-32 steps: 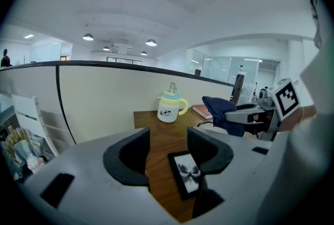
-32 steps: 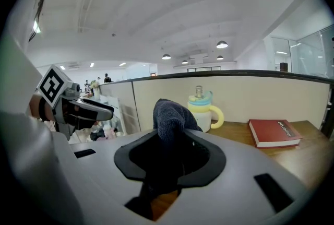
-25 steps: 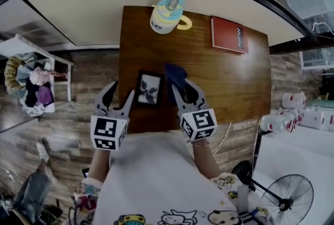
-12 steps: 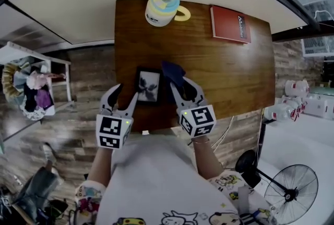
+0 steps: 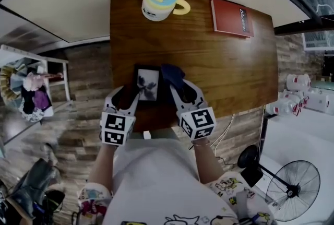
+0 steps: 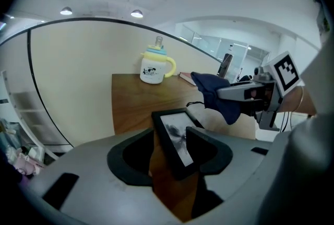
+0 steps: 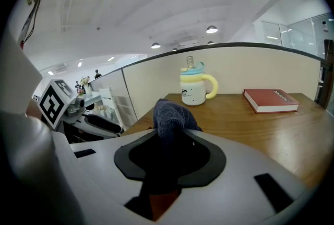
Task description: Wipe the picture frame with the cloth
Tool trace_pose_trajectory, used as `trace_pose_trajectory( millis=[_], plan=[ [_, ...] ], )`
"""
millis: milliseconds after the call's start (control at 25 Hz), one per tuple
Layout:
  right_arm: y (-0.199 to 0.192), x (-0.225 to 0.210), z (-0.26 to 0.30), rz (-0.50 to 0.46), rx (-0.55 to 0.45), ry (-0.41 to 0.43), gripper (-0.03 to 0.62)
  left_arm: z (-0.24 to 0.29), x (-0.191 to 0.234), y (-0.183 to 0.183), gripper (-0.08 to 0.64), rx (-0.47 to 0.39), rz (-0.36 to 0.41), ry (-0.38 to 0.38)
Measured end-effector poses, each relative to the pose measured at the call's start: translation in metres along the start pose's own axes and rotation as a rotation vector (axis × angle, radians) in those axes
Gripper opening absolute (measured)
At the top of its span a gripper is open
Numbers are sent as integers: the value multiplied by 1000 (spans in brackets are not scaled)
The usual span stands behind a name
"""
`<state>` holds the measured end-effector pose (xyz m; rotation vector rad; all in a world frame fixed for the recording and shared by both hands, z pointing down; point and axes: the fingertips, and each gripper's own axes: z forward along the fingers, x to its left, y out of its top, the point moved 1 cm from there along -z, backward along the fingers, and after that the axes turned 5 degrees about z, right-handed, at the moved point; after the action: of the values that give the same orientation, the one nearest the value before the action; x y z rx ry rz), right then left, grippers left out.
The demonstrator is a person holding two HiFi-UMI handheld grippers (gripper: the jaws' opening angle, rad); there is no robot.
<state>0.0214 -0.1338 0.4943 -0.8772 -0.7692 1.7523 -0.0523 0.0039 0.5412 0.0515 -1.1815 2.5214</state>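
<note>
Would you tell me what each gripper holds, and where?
Right gripper: dark blue cloth, by its bunched lower end. Left gripper: nothing yet; its jaws are closing around the near end of the black picture frame.

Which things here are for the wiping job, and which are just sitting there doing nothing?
For the job: black picture frame, dark blue cloth.
Just lying about: cream cup with yellow handle, red book.

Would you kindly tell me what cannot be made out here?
Picture frame: one side, left gripper view, behind a jaw of the left gripper, whose jaws are closing around it.
Cloth: lower part, right gripper view, in shadow between the right gripper's jaws.
Book: cover print, head view, too small.
</note>
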Motion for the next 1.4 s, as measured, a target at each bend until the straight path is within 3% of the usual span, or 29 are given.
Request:
trace_pose_trajectory(
  millis=[920,1160,1400],
  plan=[
    [-23,-6,-4,18,25,1,97,37,-1,-27,83,55,-26,48],
    [-16,5,7,-15,31,51,97,38,-2,-27,80,57,-20,55],
    [8,30,37,-123,24,170,97,38,-3,-26,80,48,-1,69]
  ],
)
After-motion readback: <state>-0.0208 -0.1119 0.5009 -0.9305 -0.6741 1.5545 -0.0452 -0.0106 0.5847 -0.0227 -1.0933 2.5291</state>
